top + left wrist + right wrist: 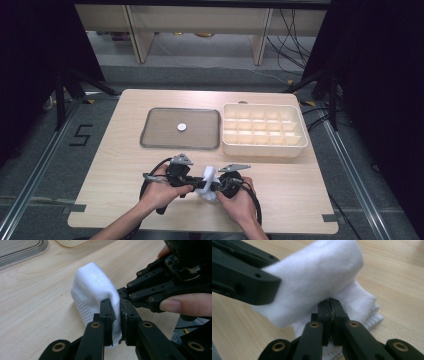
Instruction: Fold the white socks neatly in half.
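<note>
well, the surface is a pale wooden table (125, 165) with rounded corners, standing on grey floor; dark curtains close in both sides, and light wooden furniture legs and loose cables sit beyond the far edge. ahead of both grippers, past a strip of bare wood, lie a grey tray (150, 131) with a small white disc (181, 127) in it and, beside the tray, a cream divided box (290, 147). the table is bare to the left of the left gripper and to the right of the right gripper, and the near edge runs just behind the person's wrists.

the white sock (209, 186) hangs between the two grippers, its lower end on the wood. in the high view its long axis runs roughly up from the table, leaning slightly; in the left gripper view its folded, rounded end points up and away from the jaws while the ribbed cuff lies low against the table.

the left gripper (115, 315) has its jaws drawn narrow, pinching a fold of the sock. the right gripper (329, 312) has its jaws nearly together, clamped on a thin layer of the same sock, with the bulk of the cloth above and beyond them. the two grippers meet almost tip to tip at the cloth, each held in one hand.
</note>
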A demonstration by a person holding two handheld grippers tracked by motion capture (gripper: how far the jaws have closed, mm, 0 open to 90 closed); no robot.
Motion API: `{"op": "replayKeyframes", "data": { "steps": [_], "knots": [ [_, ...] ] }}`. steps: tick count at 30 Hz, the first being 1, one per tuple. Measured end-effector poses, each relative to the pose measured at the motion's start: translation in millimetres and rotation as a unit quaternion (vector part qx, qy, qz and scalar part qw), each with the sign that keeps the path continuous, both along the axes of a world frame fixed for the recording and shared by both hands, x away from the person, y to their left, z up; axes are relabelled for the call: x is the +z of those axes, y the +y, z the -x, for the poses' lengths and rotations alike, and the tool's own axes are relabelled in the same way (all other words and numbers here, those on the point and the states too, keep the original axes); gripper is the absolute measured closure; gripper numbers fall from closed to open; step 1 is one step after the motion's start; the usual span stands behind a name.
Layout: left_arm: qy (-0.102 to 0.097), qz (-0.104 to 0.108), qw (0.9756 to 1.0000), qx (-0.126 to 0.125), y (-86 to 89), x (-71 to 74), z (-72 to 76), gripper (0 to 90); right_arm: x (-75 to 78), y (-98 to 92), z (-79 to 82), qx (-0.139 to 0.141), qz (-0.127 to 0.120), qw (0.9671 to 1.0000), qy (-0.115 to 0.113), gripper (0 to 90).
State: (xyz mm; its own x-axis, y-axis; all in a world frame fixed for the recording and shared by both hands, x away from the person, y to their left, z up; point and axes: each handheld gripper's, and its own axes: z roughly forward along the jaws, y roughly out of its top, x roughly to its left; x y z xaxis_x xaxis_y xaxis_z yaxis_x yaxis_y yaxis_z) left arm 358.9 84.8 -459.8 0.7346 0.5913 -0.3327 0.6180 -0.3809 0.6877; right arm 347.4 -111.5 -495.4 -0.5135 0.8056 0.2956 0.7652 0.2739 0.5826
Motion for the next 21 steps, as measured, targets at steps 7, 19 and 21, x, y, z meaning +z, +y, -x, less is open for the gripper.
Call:
{"op": "replayKeyframes", "data": {
  "steps": [7,19,21],
  "knots": [
    [0.003,-0.004,1.0,-0.002,-1.2,-3.4,-0.9,80.9,11.8,-9.6,-0.5,0.004,-0.019,0.9994,-0.027,87.0],
    [-0.002,-0.007,1.0,-0.002,-4.2,-2.8,0.7,80.9,11.5,-25.0,6.8,-0.014,0.015,0.9998,-0.009,90.0],
    [0.0,-0.006,1.0,-0.006,-4.6,-2.6,0.1,80.9,10.1,-22.5,7.4,-0.015,0.014,0.9997,-0.012,90.0]
  ]
}}
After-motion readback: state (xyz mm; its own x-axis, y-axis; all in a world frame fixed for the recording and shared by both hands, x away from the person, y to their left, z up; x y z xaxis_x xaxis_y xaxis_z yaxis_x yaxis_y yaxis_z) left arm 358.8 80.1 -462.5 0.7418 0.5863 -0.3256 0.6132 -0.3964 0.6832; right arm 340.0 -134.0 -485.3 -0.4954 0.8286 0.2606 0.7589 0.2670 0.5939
